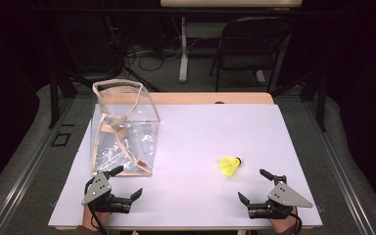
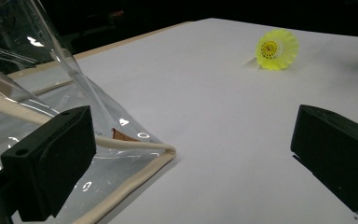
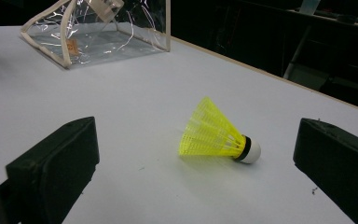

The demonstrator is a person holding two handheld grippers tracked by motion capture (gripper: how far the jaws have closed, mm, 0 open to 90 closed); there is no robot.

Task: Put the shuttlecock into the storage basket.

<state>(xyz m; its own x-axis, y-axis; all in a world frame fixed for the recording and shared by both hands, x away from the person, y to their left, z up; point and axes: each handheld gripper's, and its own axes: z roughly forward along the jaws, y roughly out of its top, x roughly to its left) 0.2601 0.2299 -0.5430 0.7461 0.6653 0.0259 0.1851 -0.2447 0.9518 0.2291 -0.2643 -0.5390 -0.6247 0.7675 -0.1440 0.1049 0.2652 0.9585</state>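
Note:
A yellow shuttlecock (image 1: 230,165) with a white cork tip lies on its side on the white table sheet (image 1: 200,132), right of centre. A clear plastic bag (image 1: 124,128) with cream trim and straps stands upright at the left. My left gripper (image 1: 127,182) rests open near the front edge, just in front of the bag's near corner (image 2: 165,151); its jaws hold nothing. My right gripper (image 1: 254,185) stands open at the front right, a short way behind the shuttlecock (image 3: 219,134), which lies ahead between its jaw lines without touching them. The shuttlecock (image 2: 276,48) shows far off in the left gripper view.
The bag (image 3: 98,28) appears at the far left in the right gripper view. A wooden table edge (image 1: 210,98) borders the sheet at the back. Beyond it stand a dark folding chair (image 1: 252,46) and a desk leg (image 1: 183,49) amid floor cables.

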